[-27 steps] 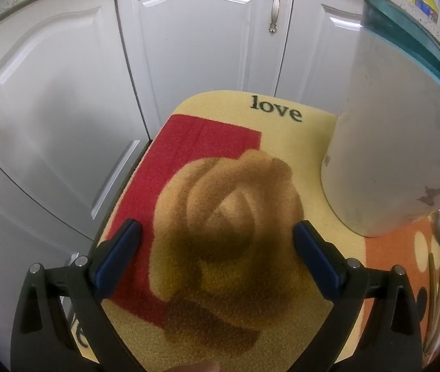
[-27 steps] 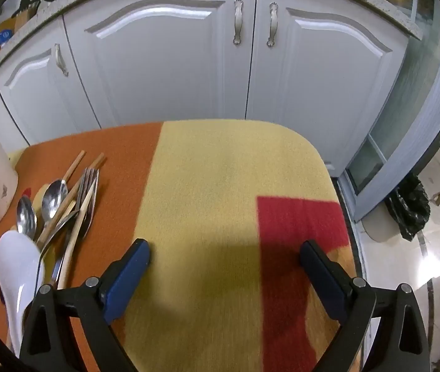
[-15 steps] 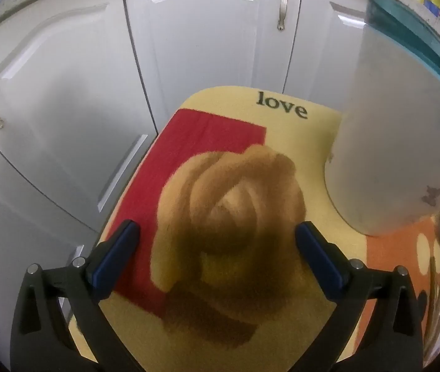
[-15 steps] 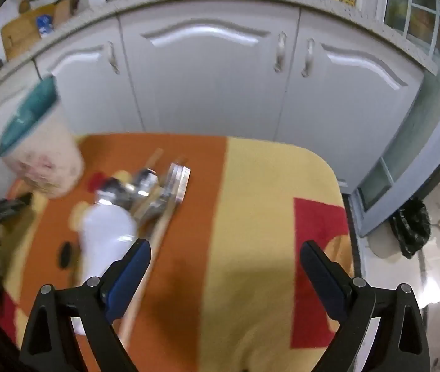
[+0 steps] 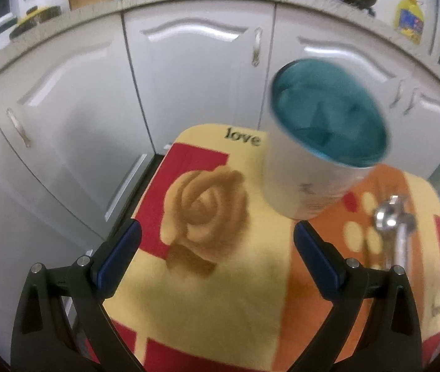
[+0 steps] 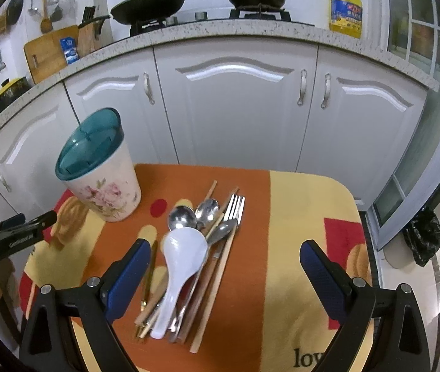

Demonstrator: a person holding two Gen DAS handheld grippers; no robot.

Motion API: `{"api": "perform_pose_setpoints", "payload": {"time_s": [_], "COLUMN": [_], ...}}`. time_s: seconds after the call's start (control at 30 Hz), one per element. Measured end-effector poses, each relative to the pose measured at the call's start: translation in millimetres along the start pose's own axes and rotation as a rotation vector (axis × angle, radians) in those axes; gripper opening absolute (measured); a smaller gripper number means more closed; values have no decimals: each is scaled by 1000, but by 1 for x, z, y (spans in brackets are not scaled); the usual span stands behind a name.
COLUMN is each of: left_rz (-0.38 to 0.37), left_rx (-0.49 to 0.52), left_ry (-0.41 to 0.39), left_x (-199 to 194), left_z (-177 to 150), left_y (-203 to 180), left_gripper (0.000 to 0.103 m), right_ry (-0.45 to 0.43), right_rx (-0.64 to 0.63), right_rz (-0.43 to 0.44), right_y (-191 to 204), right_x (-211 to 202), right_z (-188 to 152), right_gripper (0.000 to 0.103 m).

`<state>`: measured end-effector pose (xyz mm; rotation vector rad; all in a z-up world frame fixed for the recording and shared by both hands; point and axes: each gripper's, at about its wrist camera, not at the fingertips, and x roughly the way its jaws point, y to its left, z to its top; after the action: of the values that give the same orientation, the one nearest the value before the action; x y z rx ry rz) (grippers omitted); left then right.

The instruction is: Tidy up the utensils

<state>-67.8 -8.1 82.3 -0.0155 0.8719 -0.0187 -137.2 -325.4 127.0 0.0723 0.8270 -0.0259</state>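
Utensils (image 6: pixel 195 260) lie in a loose overlapping bundle on the cloth-covered surface (image 6: pixel 307 217), with the holder (image 6: pixel 102 167) standing upright near them, to their left.

Left wrist view: left gripper (image 5: pixel 217 260) hovers over the rose print, jaws spread wide and empty. The holder's teal divided top (image 5: pixel 328 108) sits ahead and to the right, blurred. A metal spoon bowl (image 5: pixel 389 217) shows at the right edge.

Right wrist view: right gripper (image 6: pixel 224 276) is above the bundle, jaws wide apart, nothing held. The white soup spoon (image 6: pixel 179 266) rests on top, over metal spoons (image 6: pixel 193 215), forks (image 6: pixel 235 207) and wooden chopsticks (image 6: pixel 217 266).

Judgement: the white spoon looks stiff, glossy and possibly breakable; grip its handle across the narrow width. Metal pieces are rigid, thin and slippery, likely to pivot if pinched off-centre. Chopsticks are light and may roll.
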Motion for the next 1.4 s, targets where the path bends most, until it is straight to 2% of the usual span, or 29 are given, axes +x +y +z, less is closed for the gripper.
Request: {"api": "perform_pose_setpoints", "payload": {"time_s": [0.2,0.6,0.93,1.4], "left_rz": [-18,-83,-115,-145], "left_rx": [29,64,73,73], "left_ry": [-42,-104,-138,-162], "left_x": [-45,-92,-121,-138], "left_z": [-3,-5,0,6], "left_y": [-37,-78,-91,-97], "left_gripper": [99,99,99,99], "right_ry": [-9,-44,-77,-99], "right_rx": [-8,6,33,49], "right_rz": [-17,-39,-56,-57], "right_y": [9,10,9,5], "right_x": [-15,-40,-61,-76], "right_z": [9,9,11,14], "right_gripper": [97,97,97,97]}}
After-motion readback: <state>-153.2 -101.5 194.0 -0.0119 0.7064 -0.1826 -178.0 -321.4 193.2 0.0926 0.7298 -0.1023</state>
